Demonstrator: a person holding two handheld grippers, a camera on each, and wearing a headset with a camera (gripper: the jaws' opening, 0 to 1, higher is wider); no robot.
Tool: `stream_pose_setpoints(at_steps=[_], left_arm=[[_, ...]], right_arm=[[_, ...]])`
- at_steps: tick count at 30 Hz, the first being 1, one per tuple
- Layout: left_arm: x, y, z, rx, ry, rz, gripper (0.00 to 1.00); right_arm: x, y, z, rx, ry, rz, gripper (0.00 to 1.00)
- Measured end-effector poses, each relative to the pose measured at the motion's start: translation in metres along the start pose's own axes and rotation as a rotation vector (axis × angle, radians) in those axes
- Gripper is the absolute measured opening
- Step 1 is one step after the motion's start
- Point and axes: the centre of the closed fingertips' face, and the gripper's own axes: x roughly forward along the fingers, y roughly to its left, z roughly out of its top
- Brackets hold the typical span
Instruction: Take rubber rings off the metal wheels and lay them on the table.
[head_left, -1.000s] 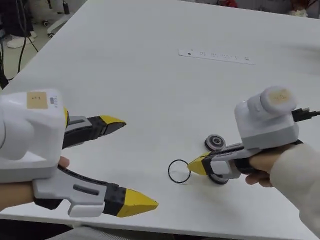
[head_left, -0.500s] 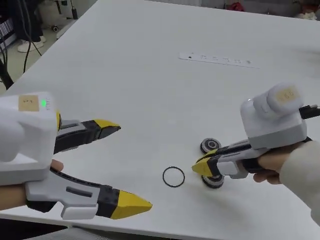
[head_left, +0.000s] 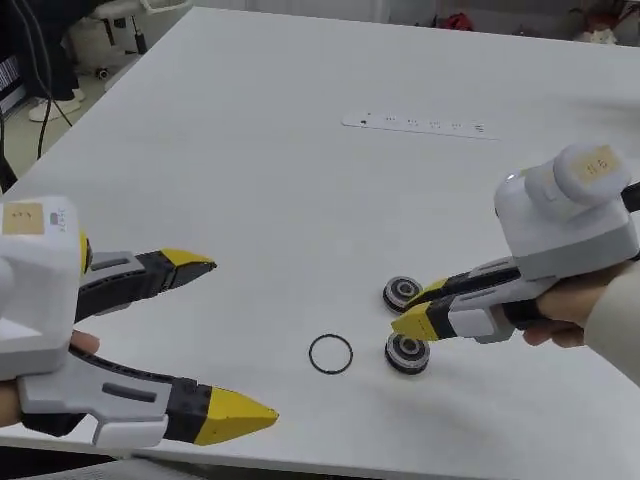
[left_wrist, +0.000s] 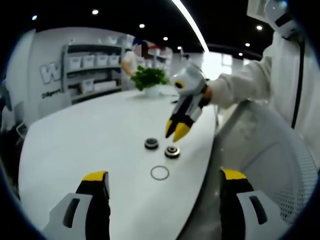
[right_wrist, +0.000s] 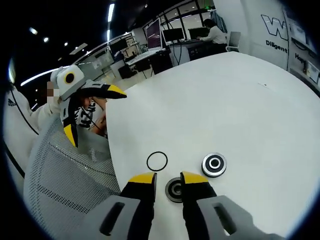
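Nearest you, your left gripper (head_left: 235, 337) hangs at the table's (head_left: 250, 150) near edge, jaws spread wide and empty. Beyond it the rubber ring (head_left: 330, 354) lies flat and free on the table. A second ago it touched the tip of your right gripper (head_left: 410, 310), which has since drawn back. Its jaws are a narrow gap apart, holding nothing. Its tips sit between the now uncovered metal wheel (head_left: 407, 352) just right of the ring and the farther wheel (head_left: 402, 293).

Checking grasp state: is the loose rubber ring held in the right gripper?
No, the rubber ring lies flat on the table, apart from the right gripper, whose tips hover by a wheel.
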Motion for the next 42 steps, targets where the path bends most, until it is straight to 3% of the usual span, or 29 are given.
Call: stream_pose_setpoints(at_steps=[8,21,26,32,42], left_arm=[[0.005,-0.005,-0.004,0.003,0.034,-0.012,0.92],[0.009,-0.005,0.005,0.011,0.047,-0.011,0.91],[0.014,-0.007,0.012,-0.004,0.008,-0.024,0.89],[0.017,-0.006,0.010,0.041,0.050,-0.037,0.87],[0.025,-0.001,0.032,0.094,0.048,-0.072,0.86]], right_arm=[[-0.019,-0.001,-0.005,-0.013,-0.022,-0.006,0.20],[-0.048,-0.013,-0.017,0.017,-0.066,-0.020,0.23],[-0.053,-0.016,-0.022,0.027,-0.075,-0.023,0.24],[-0.054,-0.019,-0.030,0.052,-0.099,-0.016,0.26],[-0.052,-0.020,-0.040,0.084,-0.116,-0.010,0.27]])
